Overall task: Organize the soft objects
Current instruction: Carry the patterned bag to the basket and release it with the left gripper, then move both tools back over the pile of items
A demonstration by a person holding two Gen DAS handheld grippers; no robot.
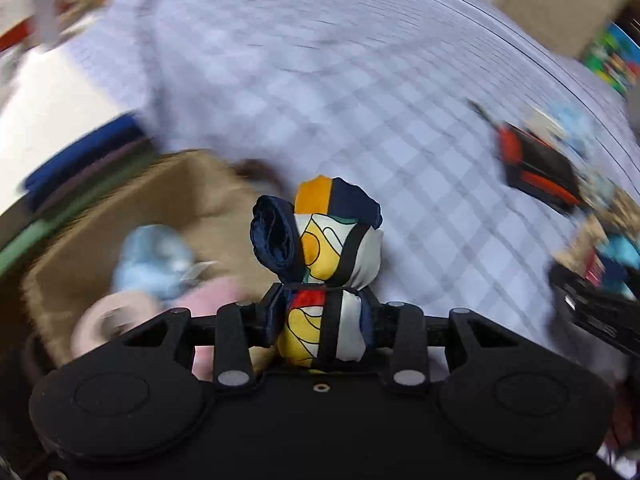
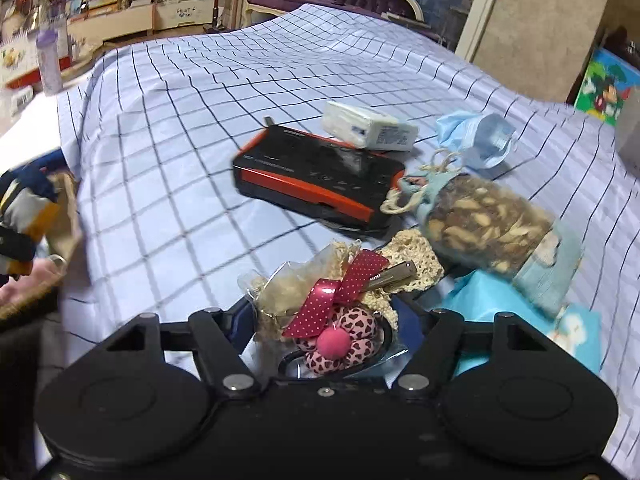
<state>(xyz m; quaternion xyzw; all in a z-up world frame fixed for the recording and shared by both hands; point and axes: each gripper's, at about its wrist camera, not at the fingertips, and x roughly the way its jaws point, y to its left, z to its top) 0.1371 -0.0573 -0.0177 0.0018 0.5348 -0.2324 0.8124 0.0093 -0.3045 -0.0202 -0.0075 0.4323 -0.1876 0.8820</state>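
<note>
My left gripper is shut on a rolled multicoloured scarf, navy, orange, yellow and white, held beside a brown box. The box holds a light blue soft item and a pink one. The scarf also shows at the left edge of the right wrist view. My right gripper is open around a pink heart-print fabric flower hair clip with a dotted red bow, lying on the checked cloth.
On the checked blue cloth lie a black and orange device, a white pack, a blue face mask, a jar of nuts, cream lace and a turquoise packet.
</note>
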